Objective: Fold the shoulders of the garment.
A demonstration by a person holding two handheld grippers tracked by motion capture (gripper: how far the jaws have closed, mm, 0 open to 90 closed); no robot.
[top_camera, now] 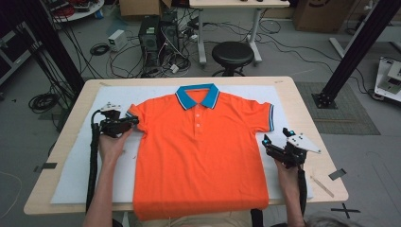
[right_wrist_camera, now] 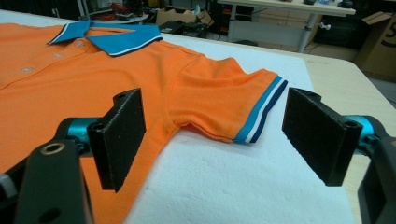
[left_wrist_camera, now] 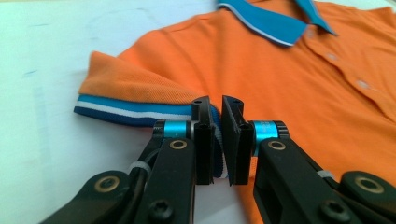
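now left gripper (top_camera: 133, 121) at 9 o'clock, level, pinching the striped sleeve cuff (left_wrist_camera: 140, 111) of orange polo shirt (top_camera: 201, 151); right gripper (top_camera: 275, 140) at 3 o'clock, jaws wide, empty. white sheet (top_camera: 85, 156) on wooden table (top_camera: 326, 184).

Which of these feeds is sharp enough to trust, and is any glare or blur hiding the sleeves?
High view: even light, slightly soft, no glare on the shirt. Left gripper view: left tongs sharp on the sleeve cuff; the collar blurs behind. Right gripper view: right tongs soft up close, the other sleeve clear.
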